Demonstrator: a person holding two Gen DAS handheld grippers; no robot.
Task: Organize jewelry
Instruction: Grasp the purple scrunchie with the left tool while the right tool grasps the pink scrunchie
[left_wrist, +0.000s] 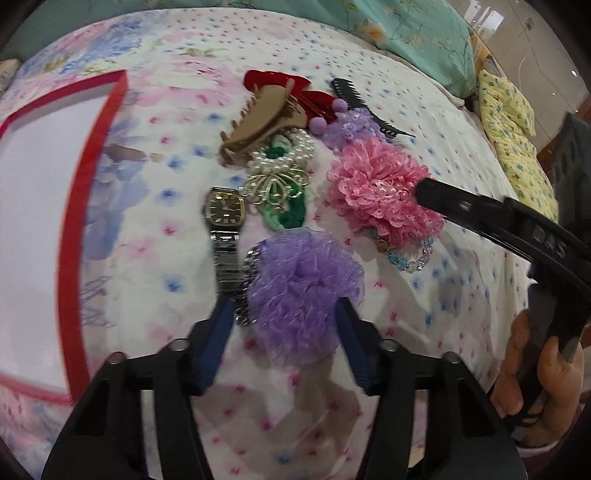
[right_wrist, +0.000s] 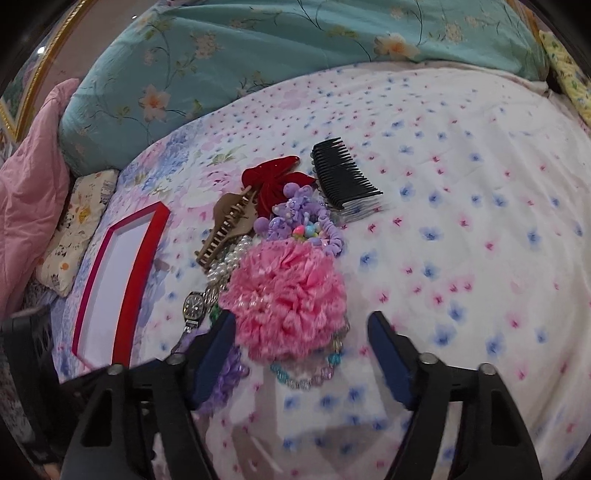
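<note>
Floral bedsheet (left_wrist: 443, 295) is carrying the pile; the spread left gripper (left_wrist: 282, 321) is straddling the purple tulle scrunchie (left_wrist: 299, 295), the spread right gripper (right_wrist: 301, 328) the pink lace scrunchie (right_wrist: 288, 299). Both look light, squashy; pinching mid-ruffle should be holding.

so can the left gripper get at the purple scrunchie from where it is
Probably yes. The left gripper is open, its fingers either side of the purple scrunchie, nothing on top. The watch strap lies against the left finger and may get pinched too.
</note>
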